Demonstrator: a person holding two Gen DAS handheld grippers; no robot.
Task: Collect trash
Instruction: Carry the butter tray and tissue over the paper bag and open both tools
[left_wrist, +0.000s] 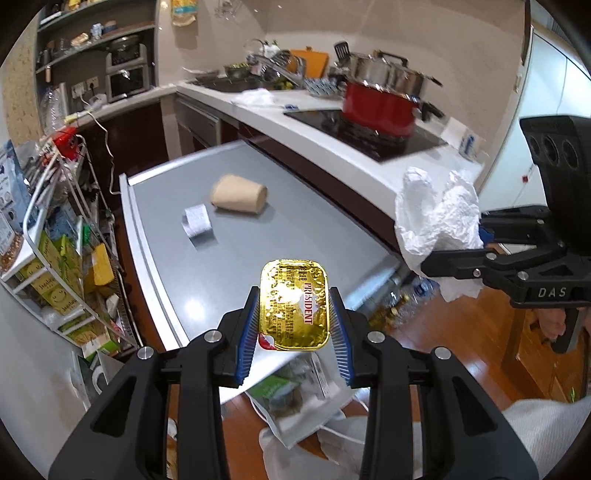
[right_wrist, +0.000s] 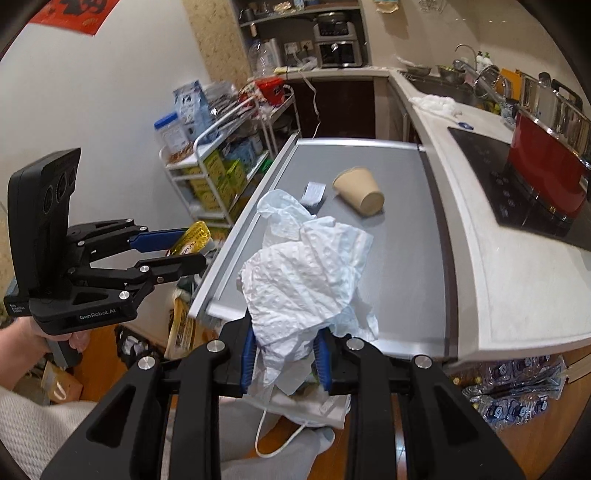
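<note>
My left gripper (left_wrist: 293, 317) is shut on a gold foil butter packet (left_wrist: 293, 306) and holds it above the near edge of the grey table (left_wrist: 295, 229). My right gripper (right_wrist: 284, 350) is shut on a crumpled white paper towel (right_wrist: 306, 266), held above the table's near end; it also shows in the left wrist view (left_wrist: 436, 218). On the table lie a tipped brown paper cup (left_wrist: 240, 194), also seen in the right wrist view (right_wrist: 360, 190), and a small crumpled receipt (left_wrist: 197, 219) beside it (right_wrist: 314, 194).
A white counter (left_wrist: 332, 129) with a black cooktop and a red pot (left_wrist: 380, 107) runs along the table's far side. A cluttered wire cart (left_wrist: 55, 240) stands to the left. A white bag with trash (left_wrist: 295, 406) lies on the wooden floor below the grippers.
</note>
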